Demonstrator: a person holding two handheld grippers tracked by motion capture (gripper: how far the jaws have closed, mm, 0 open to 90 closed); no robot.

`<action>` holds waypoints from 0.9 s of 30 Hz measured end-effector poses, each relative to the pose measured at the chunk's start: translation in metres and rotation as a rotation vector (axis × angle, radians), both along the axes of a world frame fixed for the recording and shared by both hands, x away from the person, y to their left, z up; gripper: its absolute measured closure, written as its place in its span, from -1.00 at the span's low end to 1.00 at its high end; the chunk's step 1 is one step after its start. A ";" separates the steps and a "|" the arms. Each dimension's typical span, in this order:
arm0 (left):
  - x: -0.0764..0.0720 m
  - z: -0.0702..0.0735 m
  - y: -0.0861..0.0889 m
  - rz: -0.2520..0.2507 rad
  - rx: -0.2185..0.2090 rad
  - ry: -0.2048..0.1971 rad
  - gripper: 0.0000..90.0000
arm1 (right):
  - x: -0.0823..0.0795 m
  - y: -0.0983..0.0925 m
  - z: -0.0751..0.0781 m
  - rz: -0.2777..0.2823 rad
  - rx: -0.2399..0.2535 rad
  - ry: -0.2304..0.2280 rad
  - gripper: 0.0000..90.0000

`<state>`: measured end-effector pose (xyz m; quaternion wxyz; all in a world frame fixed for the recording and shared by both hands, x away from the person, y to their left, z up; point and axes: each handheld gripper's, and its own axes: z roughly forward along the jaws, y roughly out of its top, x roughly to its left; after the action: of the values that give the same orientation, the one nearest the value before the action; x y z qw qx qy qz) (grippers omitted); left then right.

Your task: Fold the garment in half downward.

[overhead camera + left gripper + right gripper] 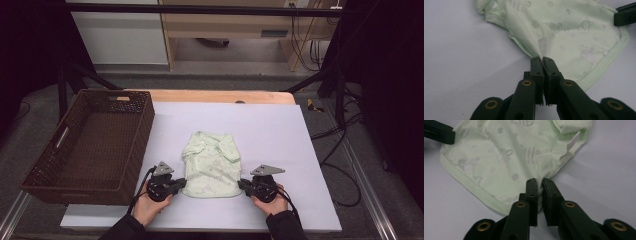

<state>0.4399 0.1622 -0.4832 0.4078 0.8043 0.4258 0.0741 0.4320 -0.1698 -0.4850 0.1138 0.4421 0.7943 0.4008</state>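
Right of the basket (90, 142), shirt (212, 165) flat on the sheet (280, 135), your left gripper (183, 184) pinching its left side, your right gripper (242, 185) its right.

A baby shirt (211, 165) lies on the desk (280, 130), a wicker basket (95, 142) left of it, one tool (182, 184) at each lower corner.
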 end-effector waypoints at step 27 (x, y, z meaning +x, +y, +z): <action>-0.011 0.010 0.010 -0.041 -0.028 -0.027 0.42 | -0.015 -0.010 0.009 0.037 0.044 -0.009 0.23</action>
<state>0.4291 0.1727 -0.4727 0.4261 0.8059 0.4049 0.0707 0.4173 -0.1799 -0.4755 0.1001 0.4278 0.7930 0.4220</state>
